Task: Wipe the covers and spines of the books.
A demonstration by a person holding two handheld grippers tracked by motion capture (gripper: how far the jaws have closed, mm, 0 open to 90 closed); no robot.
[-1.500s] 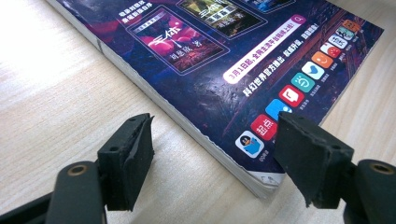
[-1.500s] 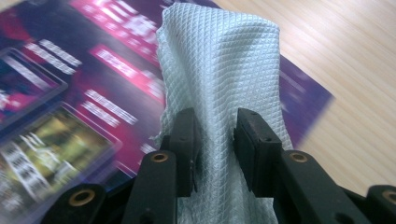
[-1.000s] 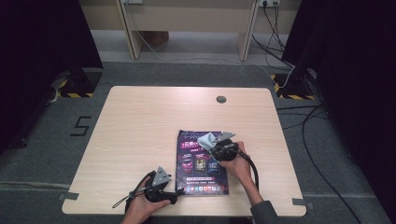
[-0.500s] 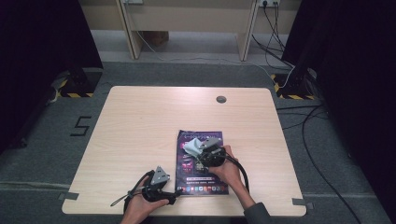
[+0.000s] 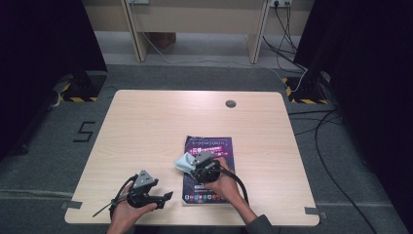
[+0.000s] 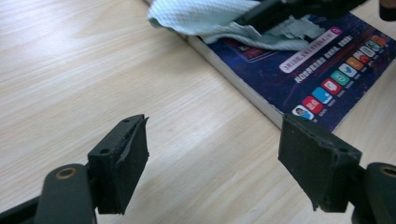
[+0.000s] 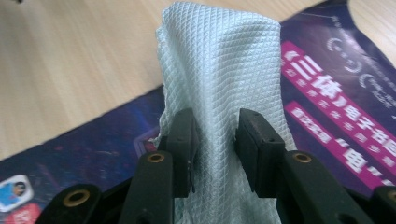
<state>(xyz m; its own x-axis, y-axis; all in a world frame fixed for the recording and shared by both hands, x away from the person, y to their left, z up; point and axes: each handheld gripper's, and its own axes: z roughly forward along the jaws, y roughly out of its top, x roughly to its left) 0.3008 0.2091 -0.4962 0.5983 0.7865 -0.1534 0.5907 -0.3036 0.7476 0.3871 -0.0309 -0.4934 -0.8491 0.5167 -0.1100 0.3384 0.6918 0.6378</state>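
While the right gripper (image 7: pixel 215 140) pinches the cloth (image 7: pixel 219 70) between its jaws to wipe the book (image 5: pixel 209 170), the left gripper (image 6: pixel 224 163) waits spread, empty.

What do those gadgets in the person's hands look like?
Each is a black hand-held claw. The left claw and right claw each carry a grey three-cornered plate on top and trail a black cable. Up close, the two jaws are black arms with brass-coloured pivot rivets, ending in flat, worn black pads. A dark sleeve covers the right forearm.
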